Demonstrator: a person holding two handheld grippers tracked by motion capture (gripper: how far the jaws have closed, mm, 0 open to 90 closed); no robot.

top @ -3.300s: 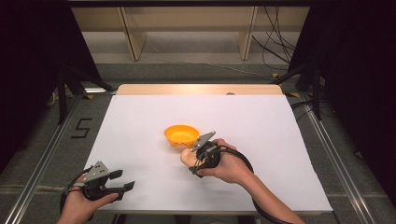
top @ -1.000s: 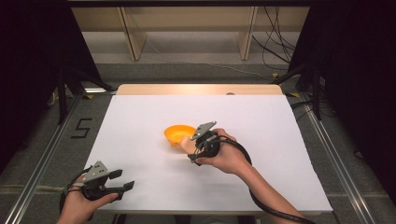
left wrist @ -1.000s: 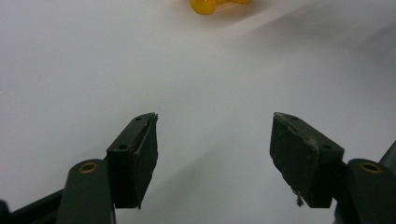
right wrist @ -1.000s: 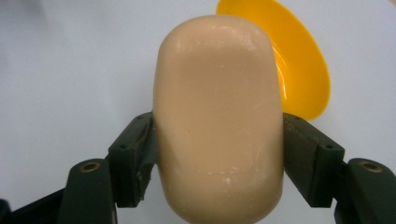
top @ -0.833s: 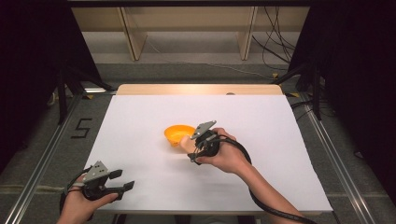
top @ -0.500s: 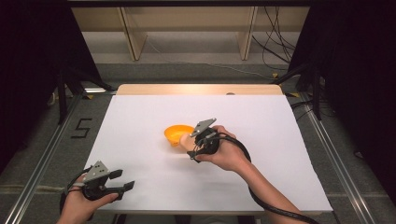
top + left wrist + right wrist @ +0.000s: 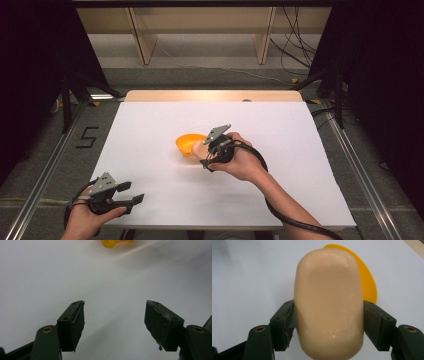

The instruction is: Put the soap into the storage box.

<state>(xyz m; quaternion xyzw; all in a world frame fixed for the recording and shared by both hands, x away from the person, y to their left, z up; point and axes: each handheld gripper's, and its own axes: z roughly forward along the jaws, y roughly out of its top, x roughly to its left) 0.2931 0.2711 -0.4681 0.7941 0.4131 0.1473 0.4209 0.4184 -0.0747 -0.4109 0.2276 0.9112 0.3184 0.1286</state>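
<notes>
A smooth beige oblong bar [image 7: 329,302] sits squeezed between the jaws of my right gripper [image 7: 329,325], which is shut on it. In the high view the right gripper [image 7: 205,155] holds the beige bar [image 7: 198,149] at the near right rim of an orange bowl [image 7: 188,142] at the table's middle. Part of the orange bowl [image 7: 367,282] shows behind the bar. At the table's near left corner my left gripper [image 7: 131,193] rests open over bare white surface, nothing between its jaws [image 7: 115,322]. The orange bowl [image 7: 110,243] is far ahead of it.
The white table top [image 7: 280,130] has a wooden strip [image 7: 215,95] along its far edge. Metal rails [image 7: 45,175] run along both sides. Shelving legs and cables stand on the floor beyond the table.
My right gripper has carried the beige bar away from the person, up against the bowl's rim. The left gripper has stayed put.
</notes>
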